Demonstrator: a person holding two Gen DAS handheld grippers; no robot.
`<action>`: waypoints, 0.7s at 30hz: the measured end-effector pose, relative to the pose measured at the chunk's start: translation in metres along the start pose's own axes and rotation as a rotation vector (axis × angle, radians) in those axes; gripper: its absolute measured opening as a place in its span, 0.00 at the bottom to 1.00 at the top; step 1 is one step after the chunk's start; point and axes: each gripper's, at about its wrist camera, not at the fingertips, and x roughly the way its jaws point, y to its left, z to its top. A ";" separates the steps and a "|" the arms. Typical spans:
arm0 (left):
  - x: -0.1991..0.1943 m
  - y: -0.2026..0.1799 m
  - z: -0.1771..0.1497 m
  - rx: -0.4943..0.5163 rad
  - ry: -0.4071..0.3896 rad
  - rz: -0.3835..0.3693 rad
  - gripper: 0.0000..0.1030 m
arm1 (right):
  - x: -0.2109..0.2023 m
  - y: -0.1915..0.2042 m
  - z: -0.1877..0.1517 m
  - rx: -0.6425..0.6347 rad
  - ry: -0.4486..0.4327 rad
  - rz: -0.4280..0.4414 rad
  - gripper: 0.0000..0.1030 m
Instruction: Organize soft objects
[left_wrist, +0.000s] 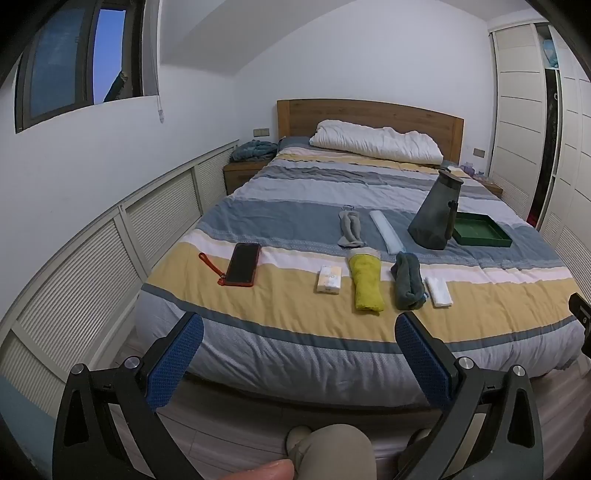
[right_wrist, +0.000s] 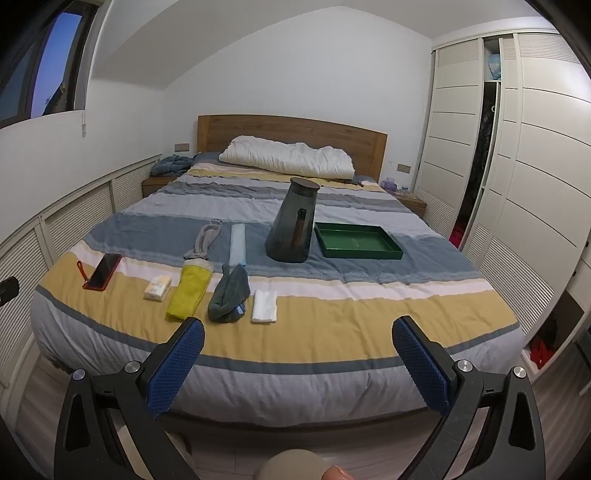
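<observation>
Two containers are sitting on the bed (right_wrist: 332, 332): a dark jug (right_wrist: 293, 221) standing upright with a brown bottle-like thing showing inside, and just beside it a green tray (right_wrist: 358, 242) holding nothing. Nearer the foot, a yellow towel (right_wrist: 188, 290), dark green towel (right_wrist: 229, 295) and white cloth (right_wrist: 264, 305) are lying apart. Left tongs (left_wrist: 299, 325) and right tongs (right_wrist: 298, 328) are hanging wide open, gripping nothing.

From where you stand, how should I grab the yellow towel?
Take the yellow towel across its narrow middle from above, jaws straddling its long sides. It lies flat as a long roll running away from you; the tissue pack and dark green towel flank it with gaps.
</observation>
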 end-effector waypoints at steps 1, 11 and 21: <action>0.000 0.000 0.000 0.000 -0.001 -0.001 0.99 | 0.000 0.000 0.000 -0.001 0.000 0.000 1.00; 0.000 0.000 0.000 0.001 0.002 0.001 0.99 | 0.000 0.000 0.001 -0.001 0.000 -0.001 1.00; 0.000 0.000 0.000 0.000 0.003 -0.001 0.99 | 0.000 -0.001 0.001 -0.002 0.000 -0.001 1.00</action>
